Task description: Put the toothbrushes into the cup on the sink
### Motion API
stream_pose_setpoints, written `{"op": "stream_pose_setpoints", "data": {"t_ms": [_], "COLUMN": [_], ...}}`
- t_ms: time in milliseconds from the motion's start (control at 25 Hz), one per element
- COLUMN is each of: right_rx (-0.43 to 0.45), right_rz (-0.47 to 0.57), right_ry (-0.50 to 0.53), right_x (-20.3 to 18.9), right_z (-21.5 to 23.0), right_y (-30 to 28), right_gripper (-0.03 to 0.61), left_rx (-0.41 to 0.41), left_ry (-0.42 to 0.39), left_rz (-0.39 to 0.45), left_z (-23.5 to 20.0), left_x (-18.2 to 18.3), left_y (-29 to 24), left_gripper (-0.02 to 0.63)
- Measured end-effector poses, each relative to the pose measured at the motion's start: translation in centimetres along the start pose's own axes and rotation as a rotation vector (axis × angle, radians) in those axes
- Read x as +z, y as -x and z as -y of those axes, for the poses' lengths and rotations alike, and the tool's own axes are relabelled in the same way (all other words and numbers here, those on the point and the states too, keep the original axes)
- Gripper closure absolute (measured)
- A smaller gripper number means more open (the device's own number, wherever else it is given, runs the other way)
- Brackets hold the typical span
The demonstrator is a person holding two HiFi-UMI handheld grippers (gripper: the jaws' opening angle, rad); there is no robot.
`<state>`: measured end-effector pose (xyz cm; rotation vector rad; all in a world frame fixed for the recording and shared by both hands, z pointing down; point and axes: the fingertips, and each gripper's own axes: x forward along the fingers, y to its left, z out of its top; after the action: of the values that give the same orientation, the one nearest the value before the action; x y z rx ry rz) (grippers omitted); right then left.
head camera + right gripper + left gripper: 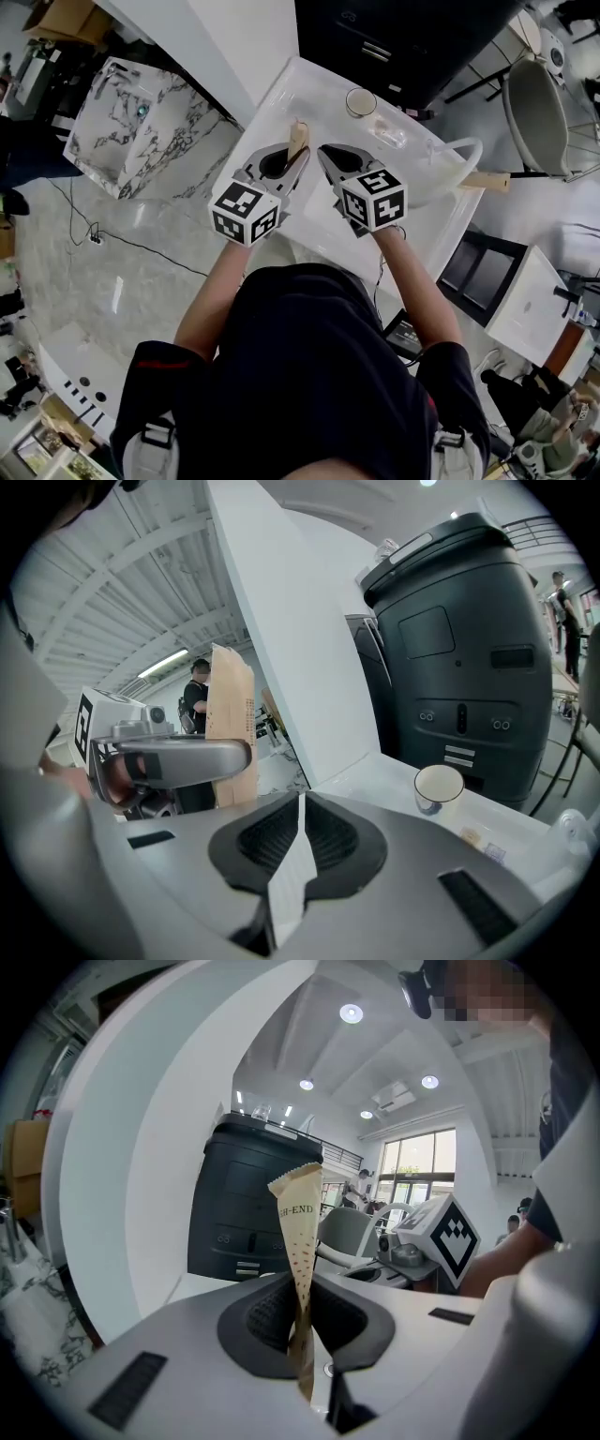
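Nearest the person and well short of the round white cup [361, 101], the left gripper [300, 1321] is pressed together on an upright tan kraft-paper toothbrush packet [298, 1232] with dotted print. Just beside it, the right gripper [300, 832] pinches the edge of a thin white paper strip [292, 874]. Both grippers hang over the white rectangular sink top [314, 94], the cup stands upright on its far part, and beyond the cup rises a tall black machine [459, 649].
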<state>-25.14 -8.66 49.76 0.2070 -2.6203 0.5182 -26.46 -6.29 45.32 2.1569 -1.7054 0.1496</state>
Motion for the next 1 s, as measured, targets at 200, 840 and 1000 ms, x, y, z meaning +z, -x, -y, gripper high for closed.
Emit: {"op": "stream_pose_setpoints", "data": {"t_ms": [200,840,1000], "right_rx": [-0.055,-0.287,-0.334], "right_rz": [-0.002,0.045,0.047], "right_ry": [-0.037,-0.207,-0.244], "right_x": [0.0,0.1,-0.4], "right_z": [1.4,6.4,7.3], "right_y": [-0.3,0.2,0.3], "right_gripper": [0.534,0.534,0.534], "left_rx": [-0.074,-0.325,-0.383], "left_ry": [-0.014,-0.057,-0.064], "left_rz": [-0.018,-0.081,-0.093], "left_z": [-0.6,-1.9,-1.6], "left_x": [0.7,1.8,2.0], "left_y": [-1.9,-7.8,-9.6], "left_gripper": [0.584,0.584,0.584]}}
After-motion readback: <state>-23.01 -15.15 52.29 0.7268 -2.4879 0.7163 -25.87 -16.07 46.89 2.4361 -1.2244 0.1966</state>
